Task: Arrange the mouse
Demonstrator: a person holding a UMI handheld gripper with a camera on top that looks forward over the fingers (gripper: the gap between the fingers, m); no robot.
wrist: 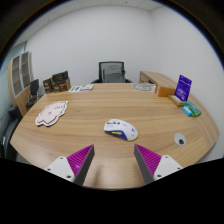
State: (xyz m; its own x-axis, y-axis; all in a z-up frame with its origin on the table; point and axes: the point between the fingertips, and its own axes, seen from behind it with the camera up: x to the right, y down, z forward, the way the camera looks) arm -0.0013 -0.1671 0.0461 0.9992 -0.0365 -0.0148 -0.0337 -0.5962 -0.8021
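While the fingers [112,160] stand wide apart and hold nothing, the white mouse [121,129] lies on the wooden surface [95,110] just ahead of them, near the surface's near edge. A small round white object [180,139] sits toward the near right corner. A purple box [184,88] stands at the right edge, and a flat printed mat [51,114] lies toward the left edge. A black chair [112,73] stands beyond the far edge.

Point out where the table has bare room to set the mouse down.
Bare wood lies between the open tongs and the mouse, and mid-table beyond it. Crowded spots: the mouse pad side and the purple box side.
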